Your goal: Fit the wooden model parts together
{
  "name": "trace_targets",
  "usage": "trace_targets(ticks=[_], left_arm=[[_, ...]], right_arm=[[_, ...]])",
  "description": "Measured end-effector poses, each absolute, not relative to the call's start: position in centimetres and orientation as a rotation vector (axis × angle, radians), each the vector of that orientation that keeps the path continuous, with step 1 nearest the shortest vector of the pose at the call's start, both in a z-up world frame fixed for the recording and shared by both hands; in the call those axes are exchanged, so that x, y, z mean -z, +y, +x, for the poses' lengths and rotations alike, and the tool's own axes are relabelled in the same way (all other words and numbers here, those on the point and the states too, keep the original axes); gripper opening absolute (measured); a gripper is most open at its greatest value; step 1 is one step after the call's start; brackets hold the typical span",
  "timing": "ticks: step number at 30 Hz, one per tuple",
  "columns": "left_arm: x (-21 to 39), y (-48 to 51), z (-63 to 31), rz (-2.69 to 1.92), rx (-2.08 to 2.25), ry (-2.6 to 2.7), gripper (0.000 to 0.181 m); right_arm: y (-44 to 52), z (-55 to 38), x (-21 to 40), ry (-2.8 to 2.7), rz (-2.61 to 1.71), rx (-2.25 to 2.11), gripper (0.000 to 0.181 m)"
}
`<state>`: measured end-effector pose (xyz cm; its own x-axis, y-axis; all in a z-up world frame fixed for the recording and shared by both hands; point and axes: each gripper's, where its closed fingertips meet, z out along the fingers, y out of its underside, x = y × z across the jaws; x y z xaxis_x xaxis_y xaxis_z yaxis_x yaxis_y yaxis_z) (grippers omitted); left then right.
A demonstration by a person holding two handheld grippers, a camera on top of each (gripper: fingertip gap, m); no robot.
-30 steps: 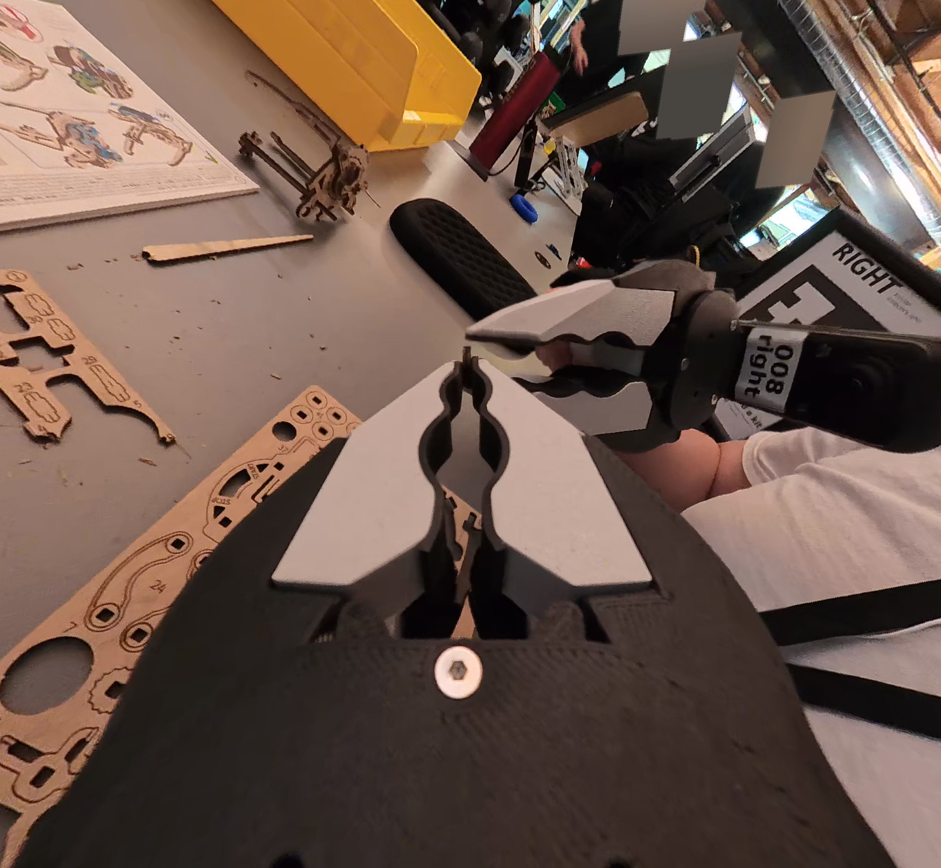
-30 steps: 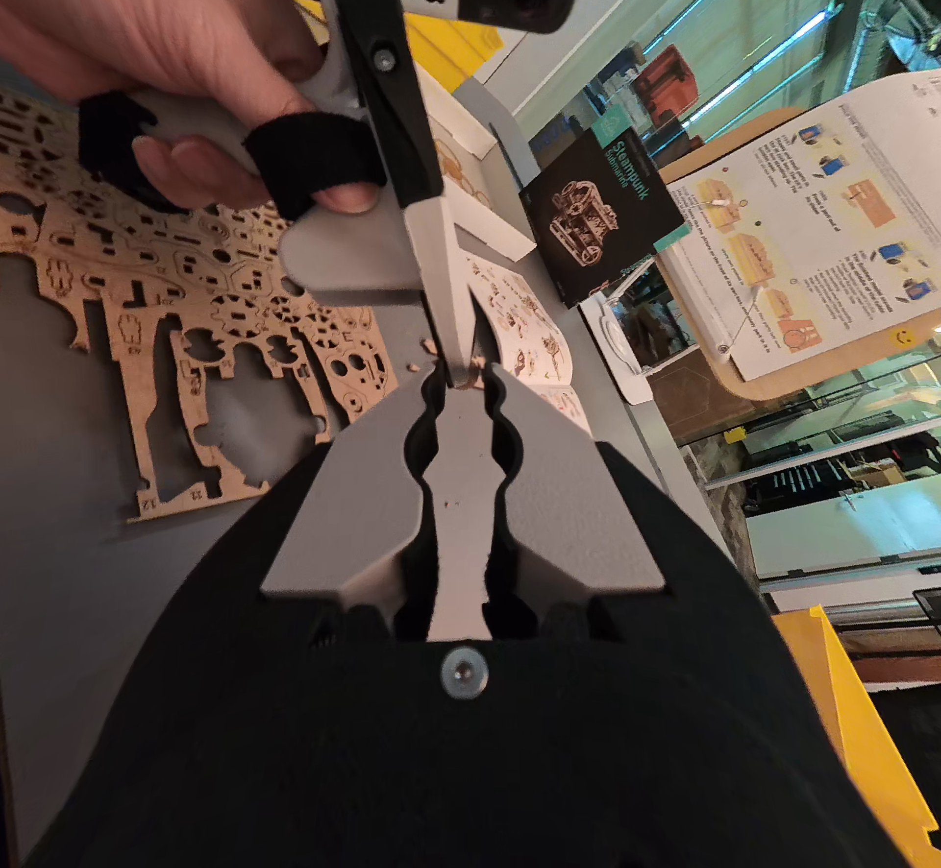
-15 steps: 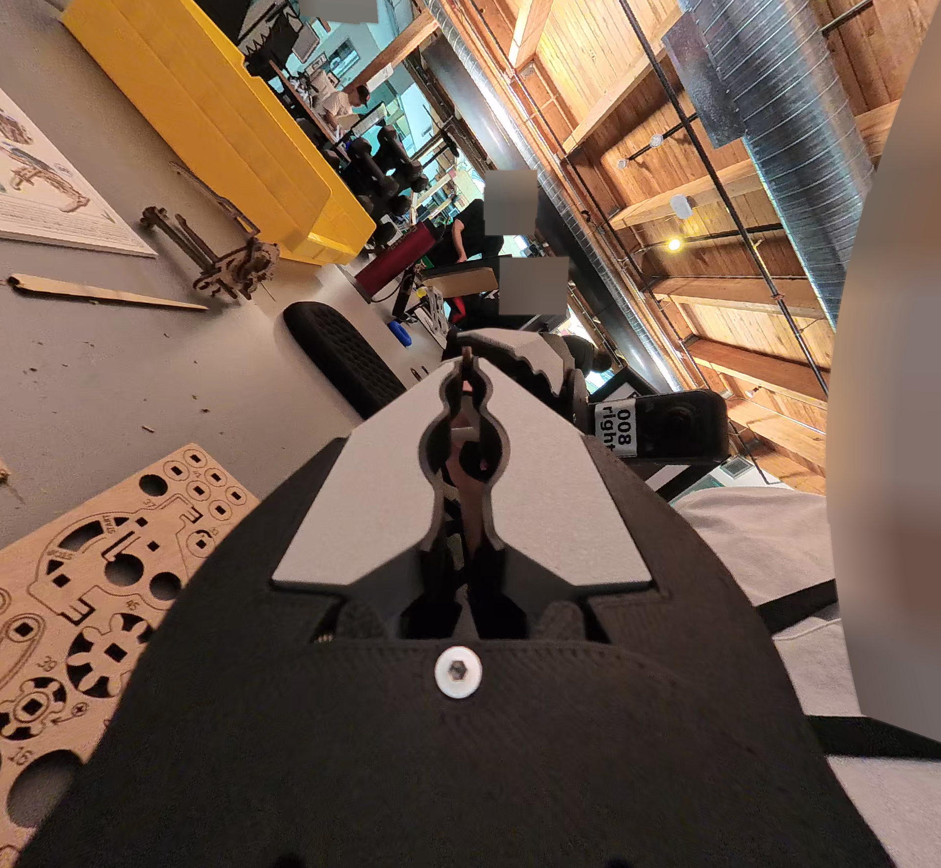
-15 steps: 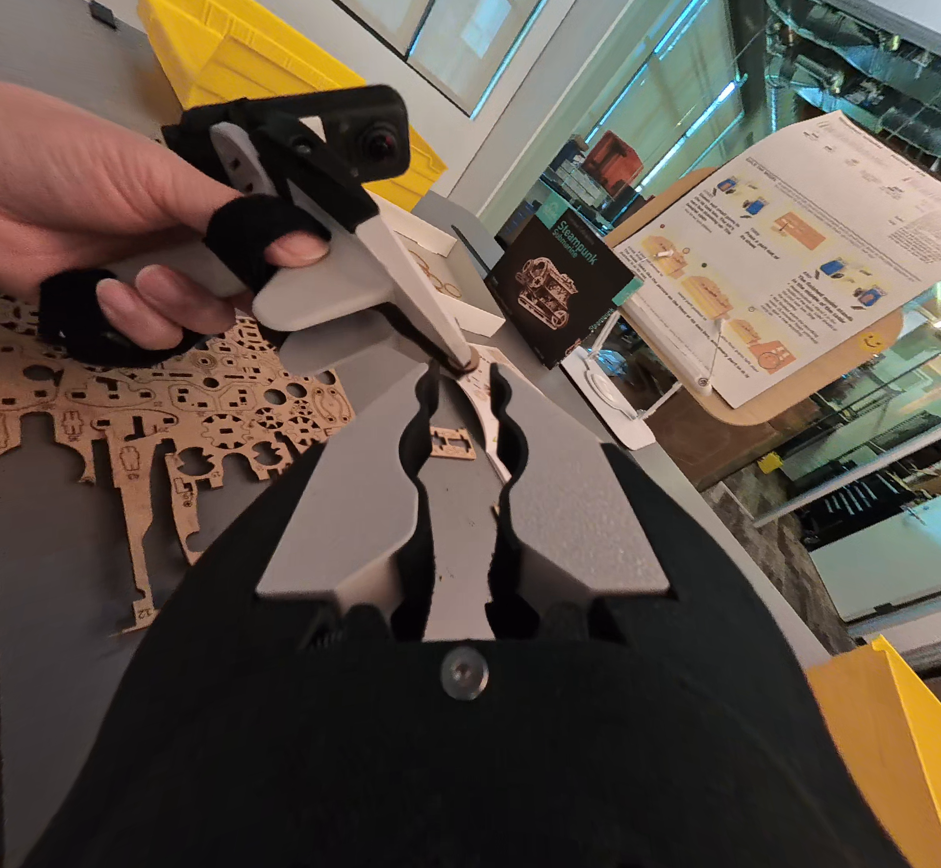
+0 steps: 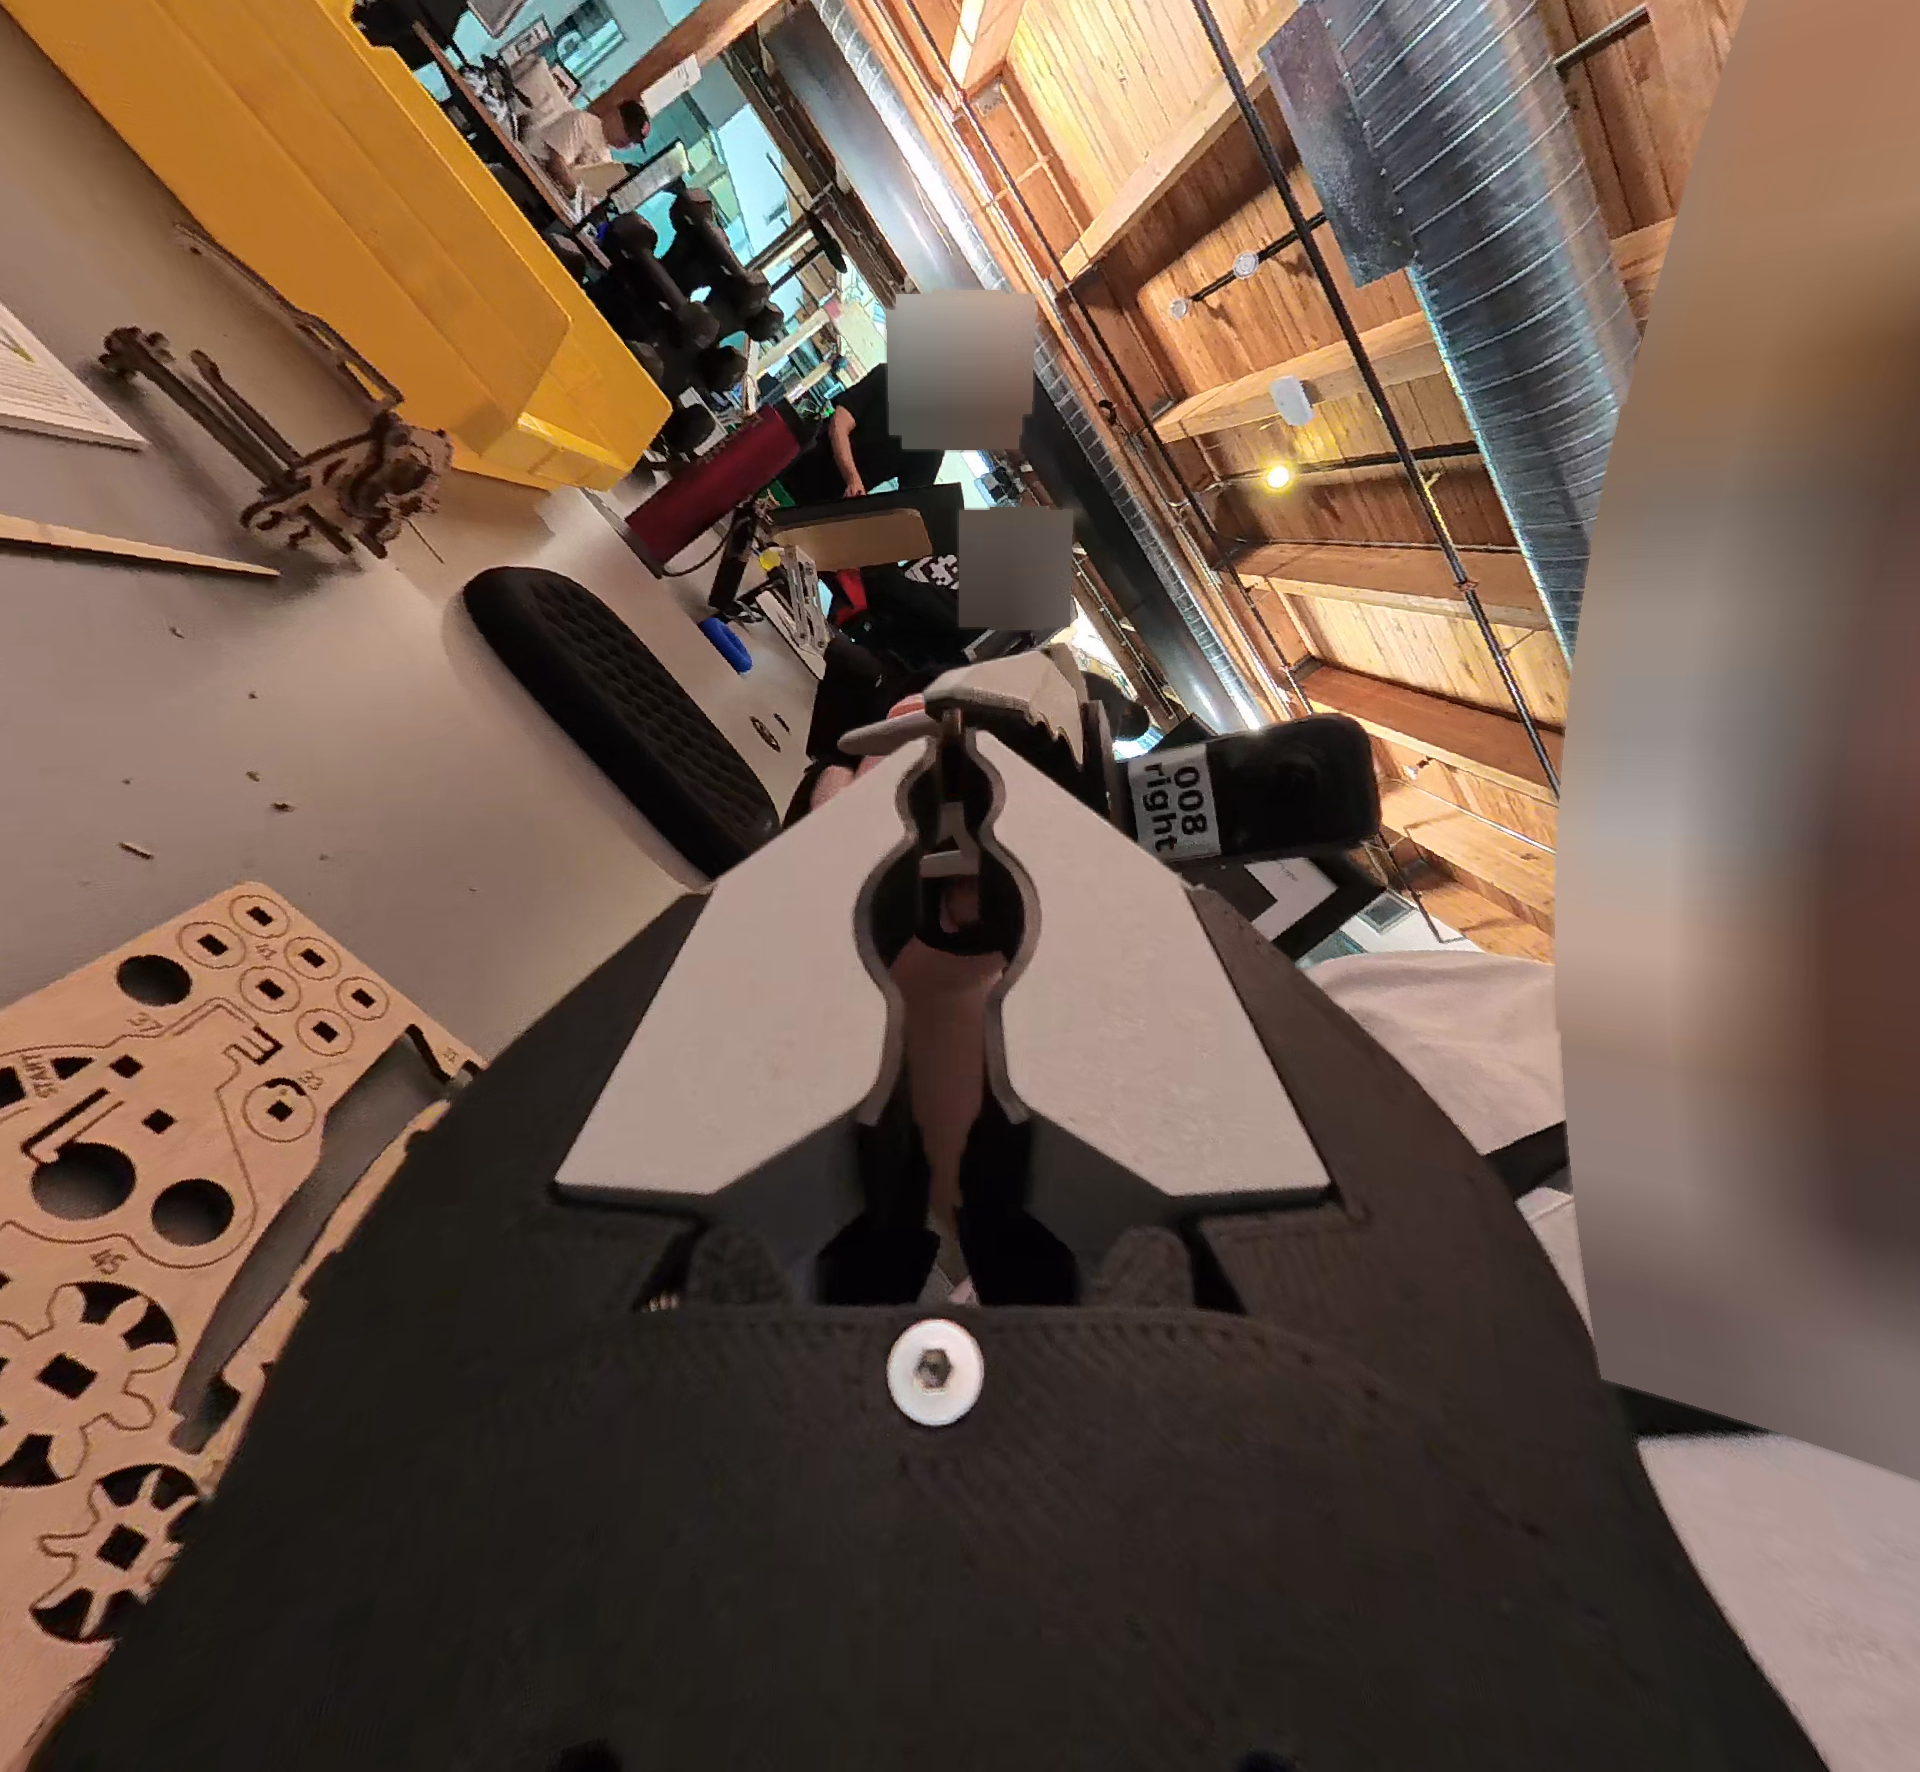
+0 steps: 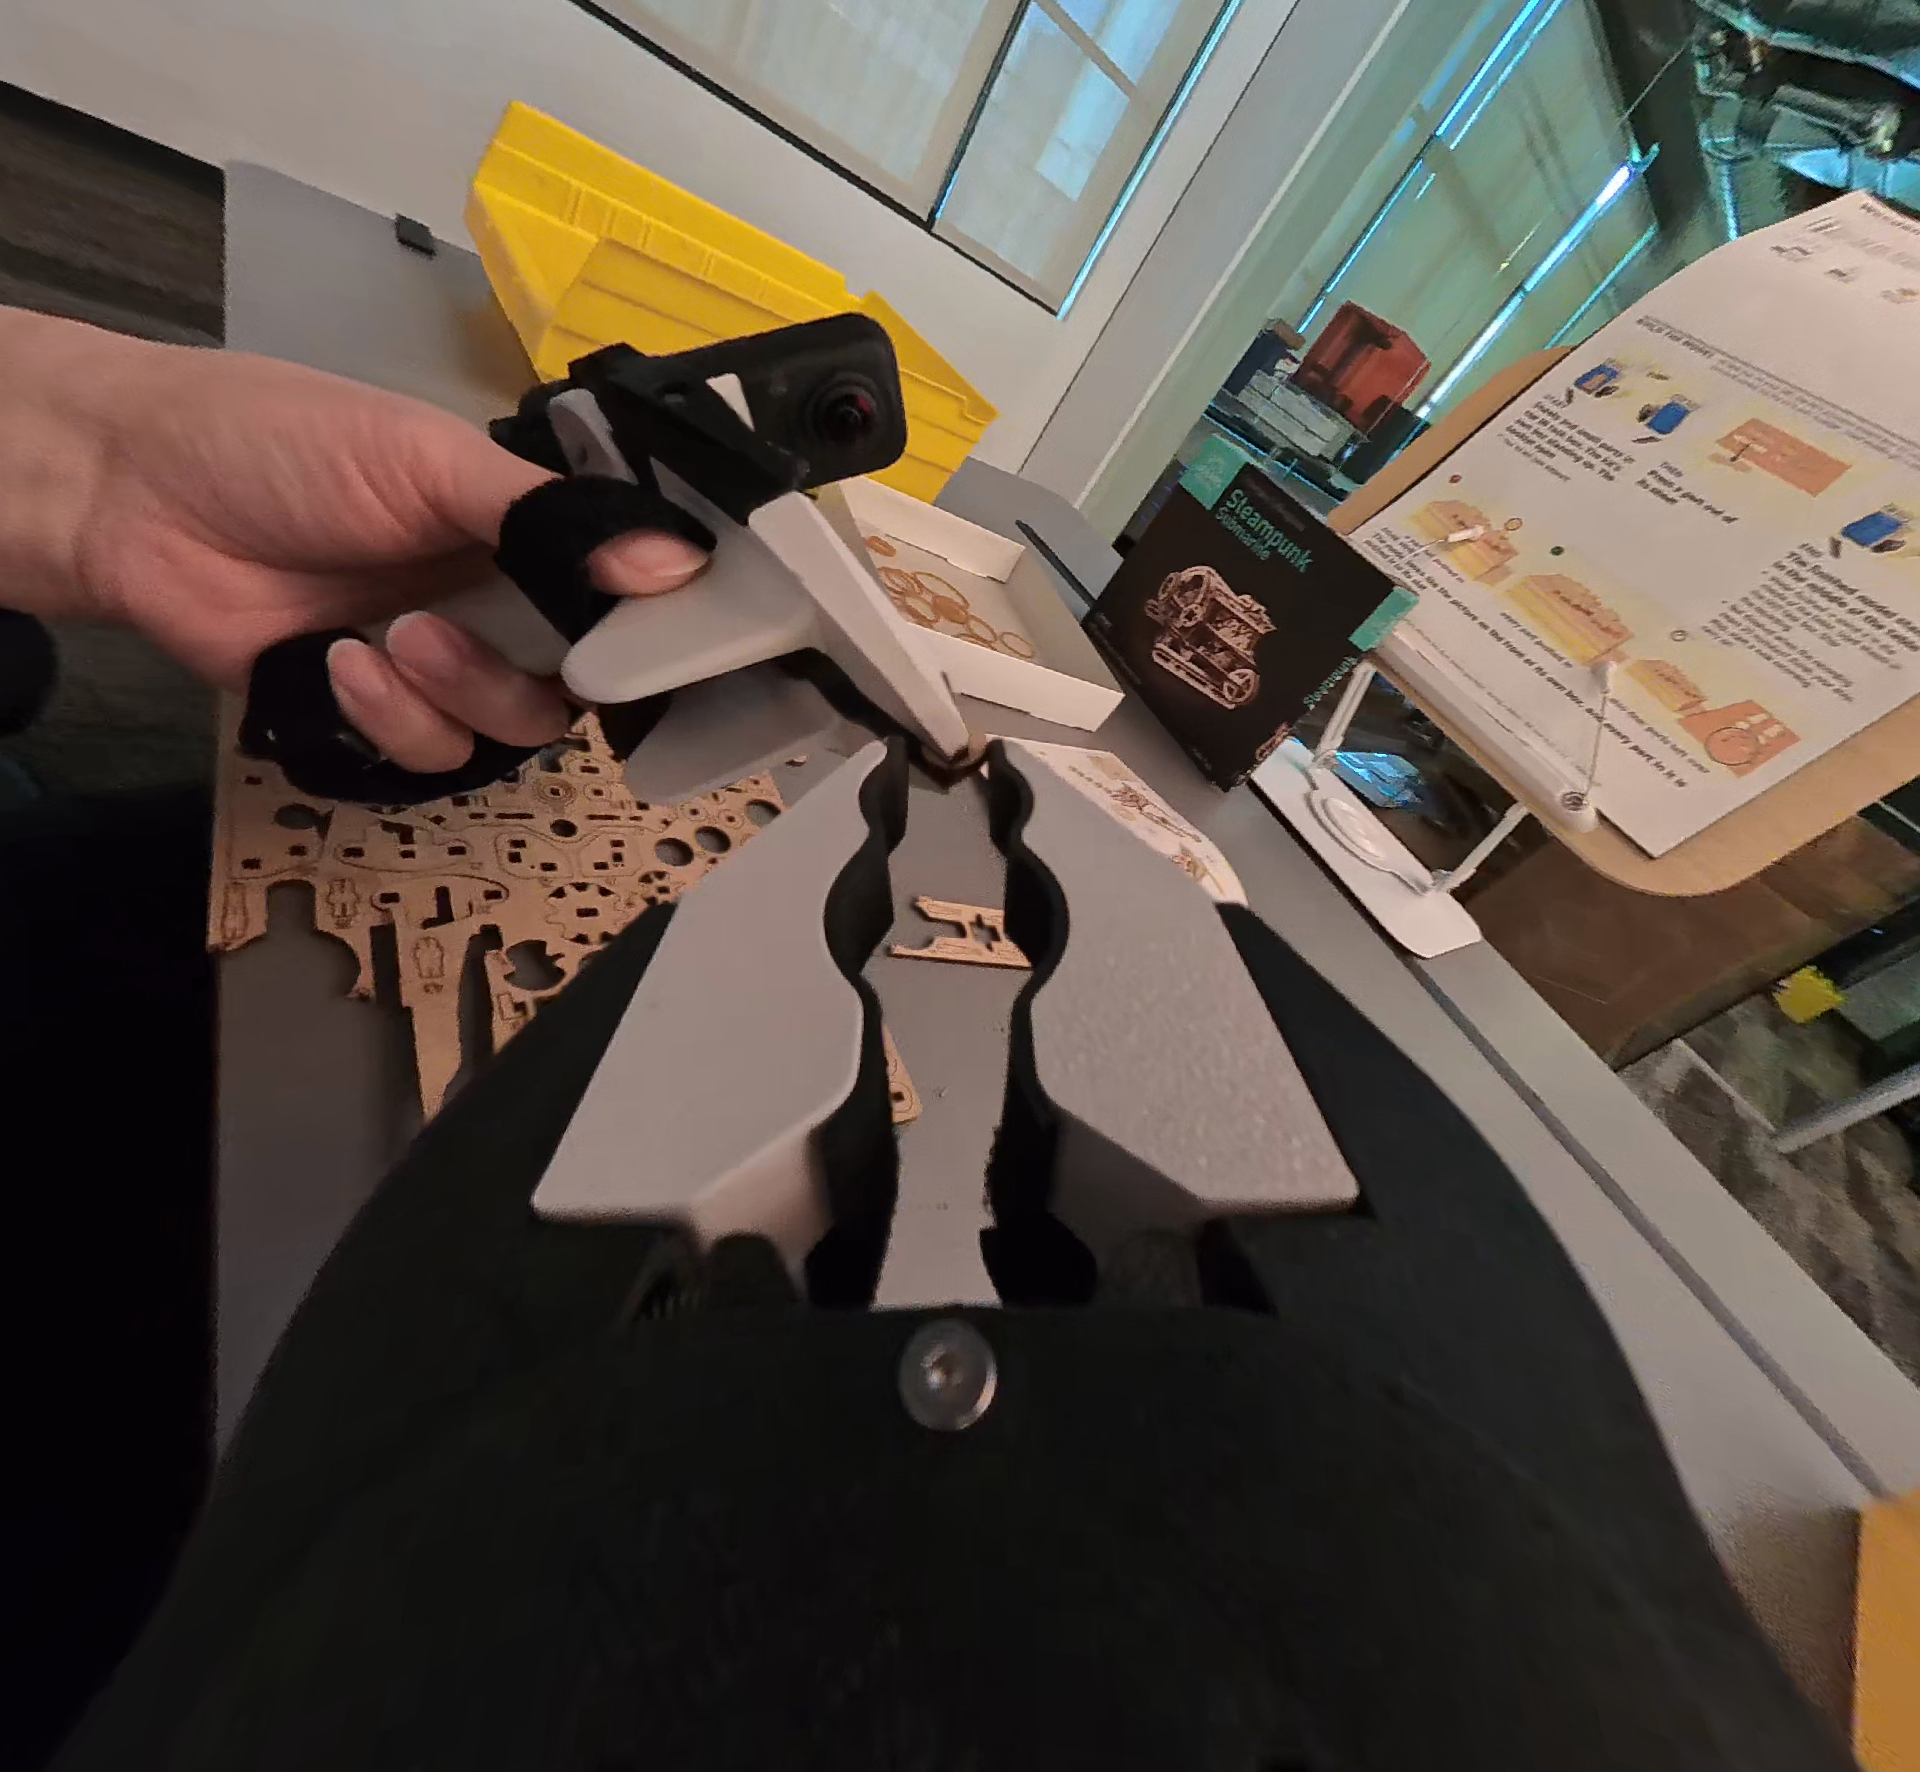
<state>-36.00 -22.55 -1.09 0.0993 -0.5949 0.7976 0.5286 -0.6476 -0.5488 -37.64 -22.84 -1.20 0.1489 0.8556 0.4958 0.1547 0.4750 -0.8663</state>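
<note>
My left gripper [image 5: 948,758] is shut on a small thin wooden part [image 5: 948,723] that sticks out past its tips, held up above the grey table [image 5: 260,735]. My right gripper [image 6: 943,761] is open by a narrow gap. Its fingertips [image 6: 888,766] sit on either side of the left gripper's tip [image 6: 940,730] and the small brown part [image 6: 951,769]. I cannot tell whether they touch the part. In the left wrist view the right gripper [image 5: 935,714] faces me just beyond my tips.
Punched wooden sheets [image 5: 156,1151] [image 6: 416,881] lie on the table, along with a loose flat piece [image 6: 961,933], a half-built wooden model [image 5: 343,475] and a black mesh pad [image 5: 623,714]. Yellow bins [image 5: 312,195] stand at the back. A white tray [image 6: 1039,683], a black box [image 6: 1236,621] and an instruction sheet [image 6: 1662,559] are at the right. Only a small space, under 4 cm, lies between the two pairs of fingers.
Both grippers have tilted upwards, so the left view now looks at the ceiling more than the table. The left gripper stays shut on the small part, and the right gripper's tips stay around it.
</note>
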Motion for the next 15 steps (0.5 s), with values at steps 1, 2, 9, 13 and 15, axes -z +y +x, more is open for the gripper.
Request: trace_targets(ticks=[1,2,9,13,15], left_arm=[[1.1,-22.6,-35.9,-1.541,1.688,0.076,0.0],[1.1,-22.7,-35.8,-1.549,1.694,0.087,0.0],[0.9,-23.3,-35.4,-1.568,1.697,0.137,0.0],[0.3,-23.3,-36.1,-1.504,1.761,0.088,0.001],[0.3,-23.0,-36.7,-1.49,1.762,0.058,0.0]], right_arm=[[-22.9,-37.6,1.2,-1.355,-0.982,-0.65,0.013],[-23.1,-37.5,1.2,-1.361,-0.976,-0.648,0.012],[-23.7,-37.2,1.1,-1.393,-0.947,-0.65,0.011],[-23.6,-36.8,0.5,-1.368,-0.943,-0.686,0.011],[-23.4,-36.6,0.4,-1.357,-0.953,-0.699,0.011]])
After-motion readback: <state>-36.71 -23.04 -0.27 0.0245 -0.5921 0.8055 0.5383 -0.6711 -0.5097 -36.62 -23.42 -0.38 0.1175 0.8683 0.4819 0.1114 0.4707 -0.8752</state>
